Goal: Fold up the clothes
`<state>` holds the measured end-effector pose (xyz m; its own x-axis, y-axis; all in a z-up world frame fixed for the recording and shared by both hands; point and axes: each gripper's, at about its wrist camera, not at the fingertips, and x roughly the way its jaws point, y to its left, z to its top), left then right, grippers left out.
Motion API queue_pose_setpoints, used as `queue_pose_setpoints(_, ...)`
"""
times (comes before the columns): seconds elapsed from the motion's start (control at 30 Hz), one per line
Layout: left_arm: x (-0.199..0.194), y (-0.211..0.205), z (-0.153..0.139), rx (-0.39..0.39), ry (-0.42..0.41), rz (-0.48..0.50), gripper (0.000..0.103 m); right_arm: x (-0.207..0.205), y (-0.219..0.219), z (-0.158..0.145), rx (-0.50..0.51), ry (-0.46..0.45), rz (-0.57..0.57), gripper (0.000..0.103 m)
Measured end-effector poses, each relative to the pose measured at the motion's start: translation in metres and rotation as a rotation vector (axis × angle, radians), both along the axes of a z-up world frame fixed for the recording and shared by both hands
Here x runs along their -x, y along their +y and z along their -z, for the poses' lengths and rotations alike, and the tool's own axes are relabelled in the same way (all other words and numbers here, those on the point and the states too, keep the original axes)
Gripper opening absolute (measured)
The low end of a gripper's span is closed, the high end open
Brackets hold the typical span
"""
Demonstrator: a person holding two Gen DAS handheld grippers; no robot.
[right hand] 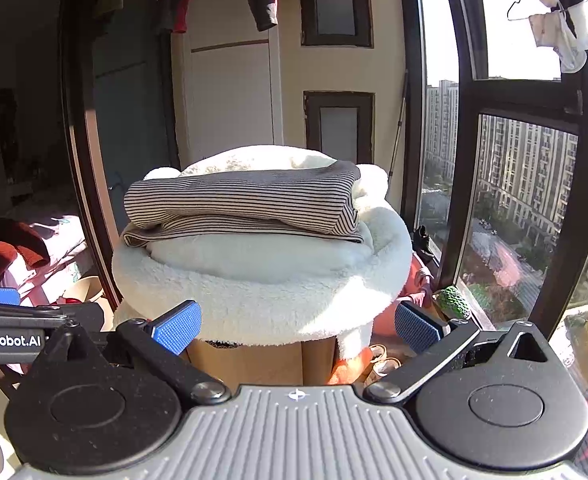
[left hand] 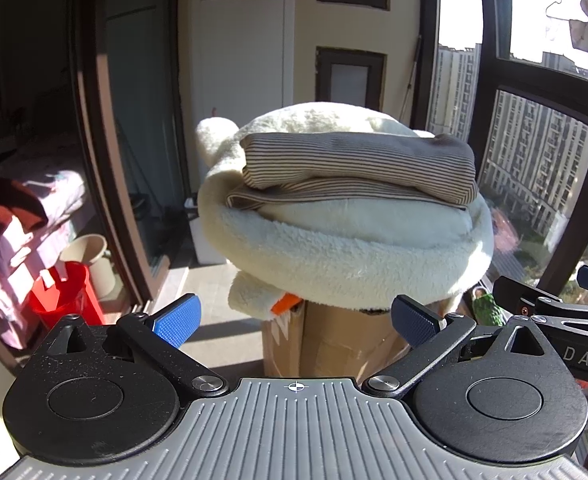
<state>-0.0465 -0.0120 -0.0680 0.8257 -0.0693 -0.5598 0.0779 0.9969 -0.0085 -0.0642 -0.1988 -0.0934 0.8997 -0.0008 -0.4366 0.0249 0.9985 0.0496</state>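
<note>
A folded striped garment (left hand: 358, 168) lies on top of a cream fleece blanket (left hand: 346, 256) that is heaped over a cardboard box (left hand: 334, 340), with tall windows (left hand: 534, 152) to its right. The left gripper (left hand: 296, 320) and the right gripper (right hand: 298, 324) both hover on the near side of the pile, each with its blue pads (right hand: 178, 326) spread wide and holding nothing.

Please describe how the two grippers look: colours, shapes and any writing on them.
Both the left gripper and the right gripper have black linkage arms, round black pivots, a ribbed grey body and blue textured fingertips. White lettering shows on each one's side, as seen from the other's camera.
</note>
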Motion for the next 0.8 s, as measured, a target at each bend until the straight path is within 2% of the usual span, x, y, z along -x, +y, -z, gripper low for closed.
queue_pose_setpoints(0.8,0.0024,0.0007,0.0021,0.018,0.012,0.016,0.103,-0.0007,0.0009,0.0036,0.022,0.019,0.005,0.103)
